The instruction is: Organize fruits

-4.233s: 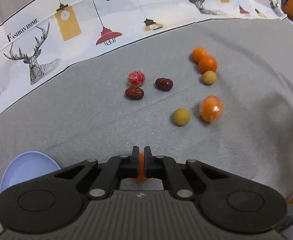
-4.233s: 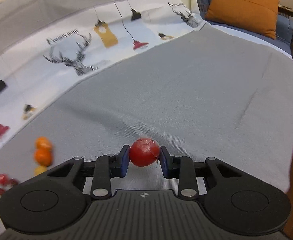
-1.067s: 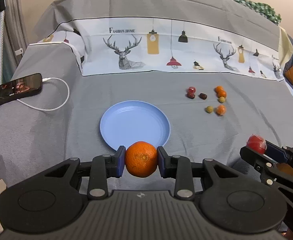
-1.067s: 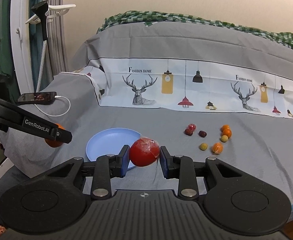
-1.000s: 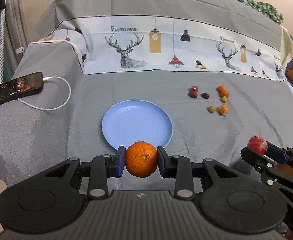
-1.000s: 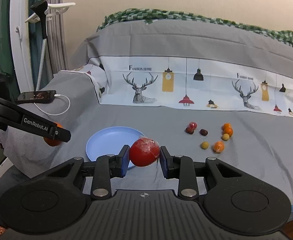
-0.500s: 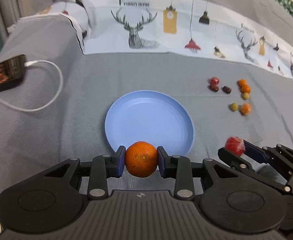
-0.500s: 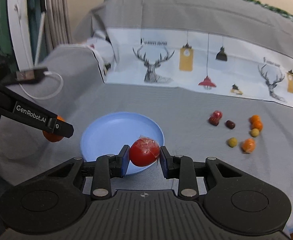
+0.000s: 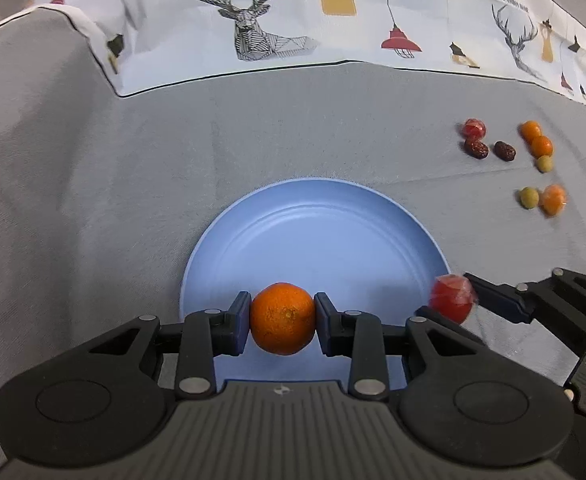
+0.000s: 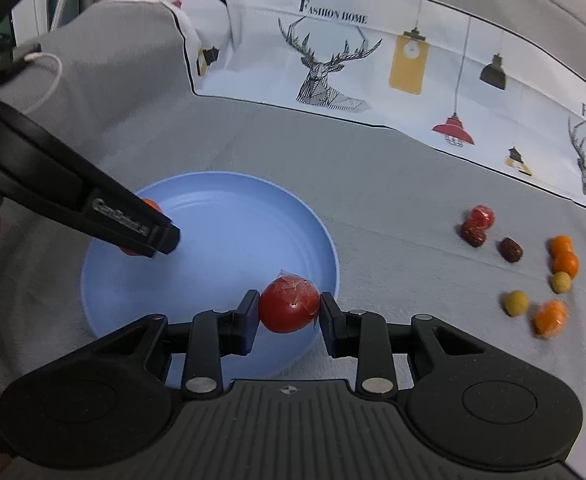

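Note:
My left gripper (image 9: 281,318) is shut on an orange (image 9: 282,317) and holds it over the near edge of the blue plate (image 9: 333,224). My right gripper (image 10: 289,311) is shut on a wrapped red fruit (image 10: 289,304) over the plate's near right rim (image 10: 329,256). In the left wrist view the right gripper (image 9: 459,300) comes in from the right with the red fruit (image 9: 451,297). In the right wrist view the left gripper (image 10: 149,236) reaches in from the left above the plate.
Several small fruits lie on the grey cloth right of the plate: oranges (image 9: 536,139), green-yellow balls (image 9: 529,197), dark dates (image 9: 505,150) and a red wrapped one (image 9: 473,128). A white cable (image 10: 49,76) lies far left. A printed deer cloth (image 9: 269,36) runs along the back.
Both grippers have moved forward and down from a high, distant position to just above the plate, each still holding its fruit.

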### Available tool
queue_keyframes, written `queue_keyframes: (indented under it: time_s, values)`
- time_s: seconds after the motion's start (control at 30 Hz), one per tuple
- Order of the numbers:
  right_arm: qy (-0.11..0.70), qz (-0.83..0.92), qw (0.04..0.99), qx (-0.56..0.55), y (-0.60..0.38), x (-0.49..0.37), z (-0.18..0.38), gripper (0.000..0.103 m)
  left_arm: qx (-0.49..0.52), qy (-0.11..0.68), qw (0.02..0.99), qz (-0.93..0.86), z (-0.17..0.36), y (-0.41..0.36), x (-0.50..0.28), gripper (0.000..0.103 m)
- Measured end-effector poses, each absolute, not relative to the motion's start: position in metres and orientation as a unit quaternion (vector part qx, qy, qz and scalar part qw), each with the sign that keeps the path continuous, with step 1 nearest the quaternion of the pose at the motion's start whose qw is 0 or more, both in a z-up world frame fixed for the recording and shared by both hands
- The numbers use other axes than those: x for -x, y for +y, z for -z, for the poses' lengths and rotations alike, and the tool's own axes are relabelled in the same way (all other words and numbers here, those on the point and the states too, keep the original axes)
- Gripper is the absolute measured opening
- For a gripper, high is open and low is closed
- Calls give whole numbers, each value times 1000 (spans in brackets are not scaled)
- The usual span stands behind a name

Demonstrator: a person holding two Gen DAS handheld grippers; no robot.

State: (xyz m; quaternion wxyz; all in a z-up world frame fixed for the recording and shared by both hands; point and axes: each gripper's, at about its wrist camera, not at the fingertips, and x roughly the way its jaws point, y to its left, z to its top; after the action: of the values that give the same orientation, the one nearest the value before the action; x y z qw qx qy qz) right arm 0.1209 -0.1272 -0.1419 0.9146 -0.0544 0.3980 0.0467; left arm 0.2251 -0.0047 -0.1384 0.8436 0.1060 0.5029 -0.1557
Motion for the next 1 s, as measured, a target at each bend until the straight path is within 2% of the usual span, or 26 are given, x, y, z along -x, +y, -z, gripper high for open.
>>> queue_keyframes:
  time_s: [0.03, 0.07, 0.1, 0.13, 0.17, 0.23, 0.3, 0.47, 0.67, 1.0]
  values:
    - [398, -54, 914, 56, -126, -125, 144, 34, -106, 500, 845, 158, 140, -5, -228, 53]
    - [396, -59, 914, 58, -126, -129, 144, 39, -104, 498, 846, 159, 140, -5, -229, 66]
    - [393, -62, 915, 62, -125, -132, 143, 58, -99, 491, 851, 157, 136, -5, -230, 91]
    - [393, -60, 915, 68, -125, -136, 142, 67, -93, 477, 860, 154, 130, -2, -227, 102]
    - [391, -53, 916, 73, -125, -136, 138, 77, -87, 464, 869, 152, 123, 0, -222, 103]
    - [384, -47, 919, 71, -129, -129, 124, 80, -87, 456, 873, 151, 107, 5, -211, 103]
    - [384, -44, 921, 57, -137, -112, 107, 92, -82, 460, 872, 145, 93, 12, -196, 103]
    - [397, -54, 916, -19, -151, -35, 67, 101, -63, 450, 883, 115, 61, 35, -133, 103]
    - [383, -35, 922, -40, -145, 47, 52, 102, -44, 447, 887, 106, 41, 47, -69, 103]
    - [311, -30, 950, -22, -140, 93, 24, 102, -32, 419, 903, 90, 14, 52, -7, 103]
